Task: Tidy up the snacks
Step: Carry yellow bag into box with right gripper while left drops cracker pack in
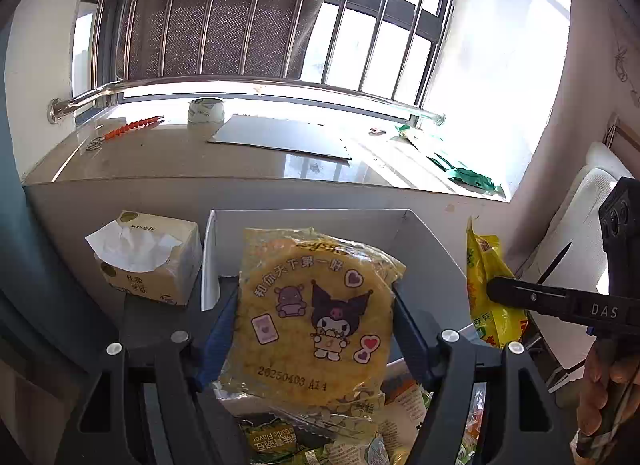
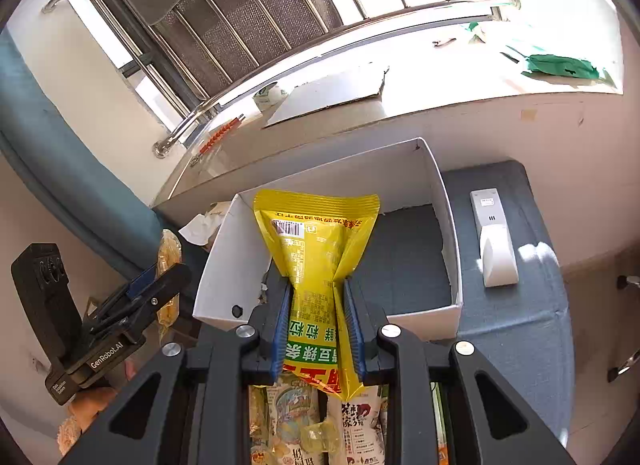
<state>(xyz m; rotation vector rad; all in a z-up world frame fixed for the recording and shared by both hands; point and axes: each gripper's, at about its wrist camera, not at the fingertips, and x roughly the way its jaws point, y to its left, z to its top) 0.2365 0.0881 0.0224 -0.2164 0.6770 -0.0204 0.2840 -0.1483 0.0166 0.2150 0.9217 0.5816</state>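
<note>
Writing: the round yellow cartoon-printed snack packet (image 1: 316, 313) read "20250403 A14"; the far gripper bodies read "DAS" and "GenRobot.AI".
Left gripper (image 1: 312, 321): jaws spread wide, clamped on that packet's edges, held upright above the white open-topped cardboard box (image 1: 424, 241).
Right gripper (image 2: 320, 325): jaws narrow, pinching the yellow plastic snack pouch with barcode (image 2: 316, 249), tilted over the same box.
Below: more snack packets (image 2: 288, 421) in a heap.

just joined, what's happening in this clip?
A person is sorting snacks with two handheld grippers. The left gripper is shut on a round yellow cartoon snack pack; the right gripper is shut on a yellow snack bag. Both are held up in front of the white box, which looks empty inside. More snacks lie below.
</note>
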